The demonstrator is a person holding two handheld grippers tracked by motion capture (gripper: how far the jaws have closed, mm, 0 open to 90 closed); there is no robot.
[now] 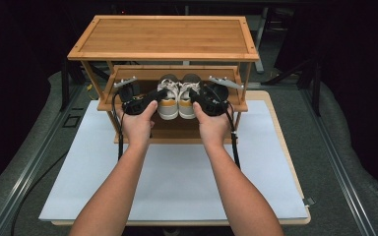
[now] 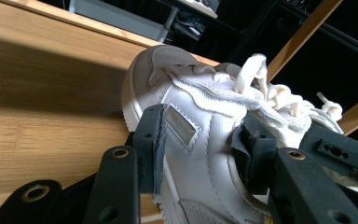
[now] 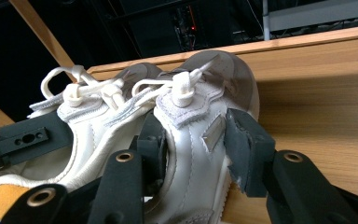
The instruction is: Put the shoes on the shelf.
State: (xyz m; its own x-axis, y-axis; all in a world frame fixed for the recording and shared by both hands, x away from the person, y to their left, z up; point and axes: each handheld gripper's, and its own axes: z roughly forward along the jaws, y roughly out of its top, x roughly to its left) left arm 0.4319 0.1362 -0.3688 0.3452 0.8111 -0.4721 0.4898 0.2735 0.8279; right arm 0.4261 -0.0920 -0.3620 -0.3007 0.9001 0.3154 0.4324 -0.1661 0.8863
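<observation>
From the high view, the person's left gripper (image 1: 153, 97) and right gripper (image 1: 198, 97) each clasp one of a pair of white shoes, the left shoe (image 1: 169, 96) and the right shoe (image 1: 189, 95), which sit side by side, touching, on the middle shelf (image 1: 109, 96) of a bamboo rack (image 1: 162, 37). Both shoes lie between the two tongs, heels toward the person and toes pointing away. Whether the pair is being set down or lifted off cannot be told; the soles seem to rest on the shelf, so either the release or the lift is still to come. The rack stands on a pale sheet (image 1: 177, 172) over a wooden table (image 1: 285, 142), just beyond the hands, with grey flooring (image 1: 354, 162) to either side and a dark room behind. In the left gripper view, the jaws are clenched across the left shoe's (image 2: 200, 140) side wall, one pad on the outer leather by a small metal tag, the other inside at the collar; the shelf board (image 2: 51, 107) runs away to the jaws' left. In the right gripper view, the jaws pinch the right shoe (image 3: 191, 140) the same way, its mate (image 3: 84, 126) just to the jaws' left, the board (image 3: 317, 102) to their right and black, cluttered background beyond.
</observation>
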